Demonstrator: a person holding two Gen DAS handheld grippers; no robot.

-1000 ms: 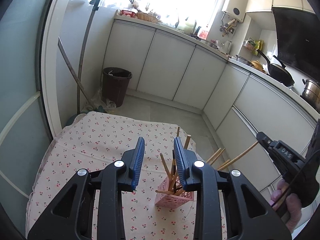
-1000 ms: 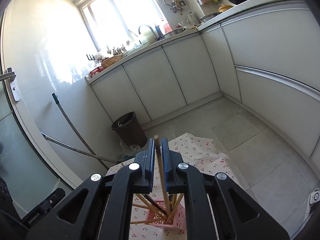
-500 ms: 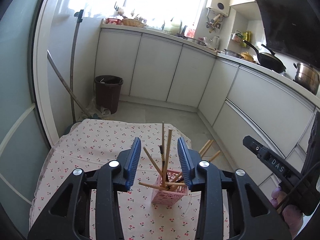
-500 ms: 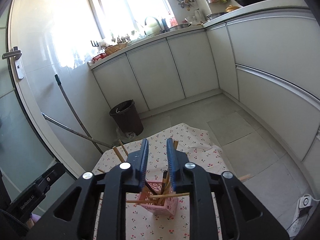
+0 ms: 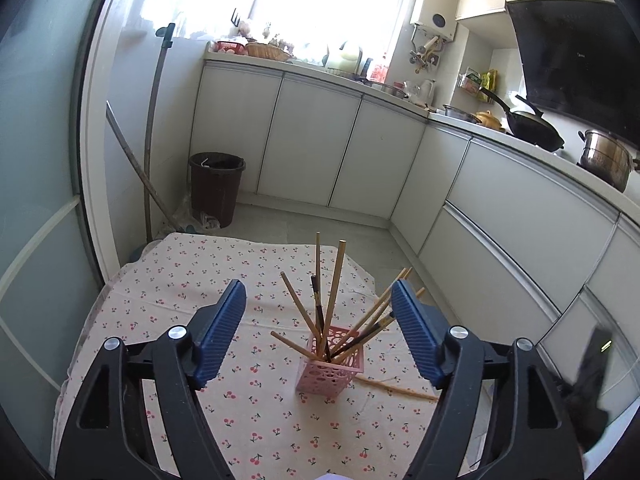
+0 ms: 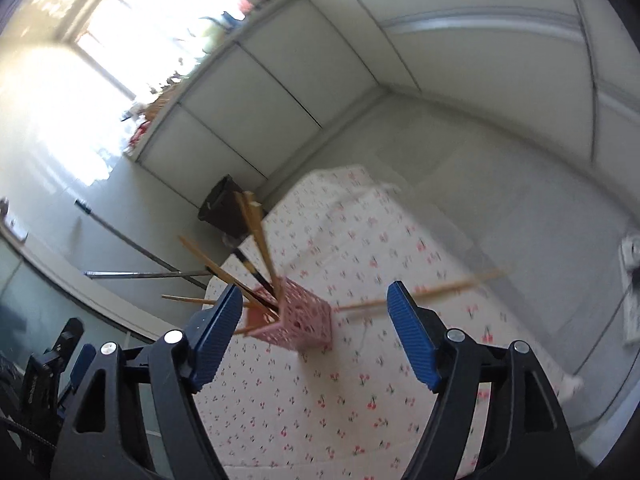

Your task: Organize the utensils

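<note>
Chopsticks (image 5: pixel 334 284) splayed in pink basket (image 5: pixel 330 372)

Sunlit window (image 5: pixel 320 4) above white cabinets (image 5: pixel 312 152), tiled floor (image 5: pixel 320 228).

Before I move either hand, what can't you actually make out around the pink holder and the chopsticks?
- Loose chopstick behind the pink holder: left wrist view, its right end is covered by the left tongs' finger.
- Same chopstick, right wrist view: smeared by motion blur, and the right tongs cover part of it.
- Chopstick tips inside the holder: hidden by its walls.
- Tablecloth's near edge: cut off by the frame.
</note>
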